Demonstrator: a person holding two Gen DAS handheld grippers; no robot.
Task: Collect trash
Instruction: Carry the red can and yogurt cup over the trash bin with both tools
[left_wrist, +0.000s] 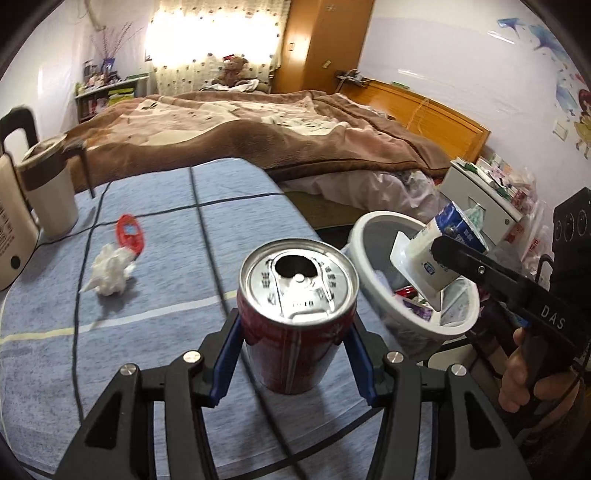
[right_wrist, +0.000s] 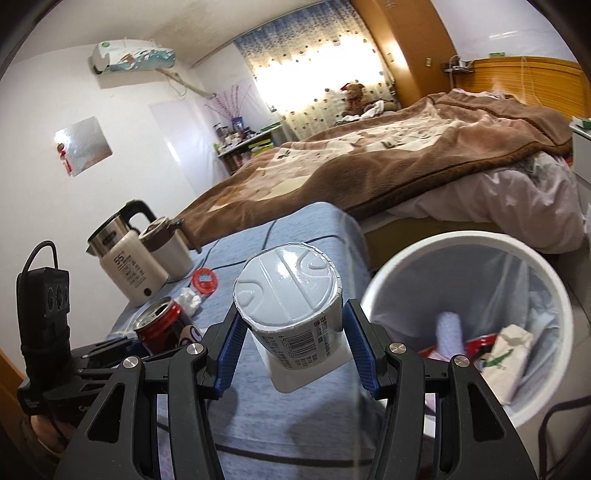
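A bedroom, with a blue cloth-covered surface (left_wrist: 155, 258) at the foot of a bed under a brown blanket (left_wrist: 258, 125). The left claw (left_wrist: 293, 354) holds an opened red drink can (left_wrist: 295, 317) upright, its blue pads (left_wrist: 225, 354) pressed to either side of the can's body, above the surface. The right claw (right_wrist: 291, 347) grips a white yogurt cup (right_wrist: 291, 314) by its sides, sealed foil lid up and barcode facing the camera; seen from the left, the cup already hangs over the rim of the white waste bin (right_wrist: 554, 291) that stands on the floor just beside the surface. The bin is lined with a clear bag and partly filled with wrappers. A crumpled white tissue (left_wrist: 109, 275) and a small red plastic lid (left_wrist: 129, 232) lie together on the cloth, near an electric kettle (right_wrist: 129, 266) and a lidded mug (right_wrist: 170, 251). The step in hand looks like dropping both pieces in: each claw should be well inside the rim before letting go, and the can kept upright until then in case dregs remain. The tissue and lid seem left to collect afterwards
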